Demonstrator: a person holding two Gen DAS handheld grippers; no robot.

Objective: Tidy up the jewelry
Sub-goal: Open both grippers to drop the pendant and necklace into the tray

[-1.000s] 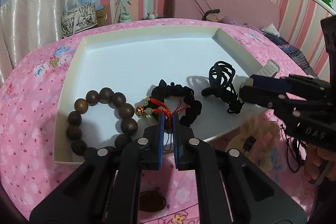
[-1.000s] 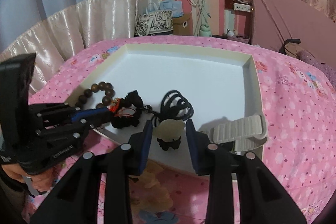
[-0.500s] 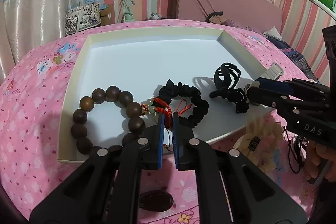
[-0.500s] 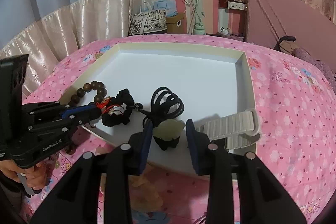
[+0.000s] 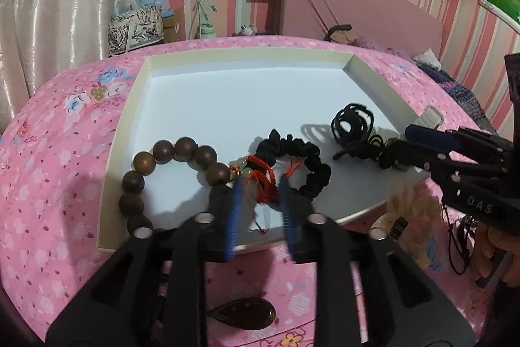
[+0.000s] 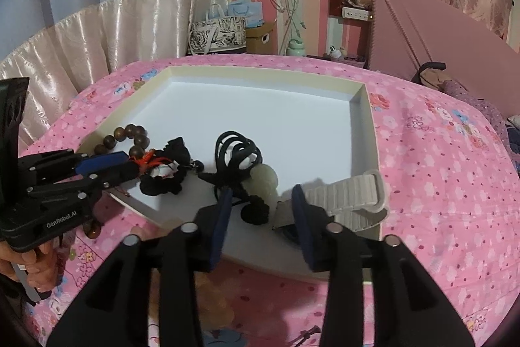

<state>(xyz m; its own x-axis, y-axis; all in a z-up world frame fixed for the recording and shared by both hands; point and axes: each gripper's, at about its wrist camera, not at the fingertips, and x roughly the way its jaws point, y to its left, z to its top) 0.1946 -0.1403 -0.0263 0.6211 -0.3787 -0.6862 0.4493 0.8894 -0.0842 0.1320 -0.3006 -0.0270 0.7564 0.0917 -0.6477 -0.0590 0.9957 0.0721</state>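
Left wrist view: the left claw [image 5: 260,204] has just been opening; its blue pads are seen parted either side of the red cord bracelet [image 5: 260,179], not pressing it. The bracelet lies in the white tray [image 5: 130,132] at 6 o'clock, touching the wooden bead bracelet [image 5: 182,161] at its 9 o'clock and the black scrunchie [image 5: 305,165] at its 2 o'clock. Risk judged: loose red threads may snag a pad on retreat and drag the piece over the near rim onto the bed.

Right wrist view: the right claw [image 6: 261,213] has likewise just been opening; the pale jade pendant [image 6: 265,181] sits between its pads, apparently untouched, with the black cord [image 6: 237,152] at its 11 o'clock and the white strap [image 6: 351,194] at its 3 o'clock. Risk judged: the cord may catch a pad, pulling the pendant off the tray edge.
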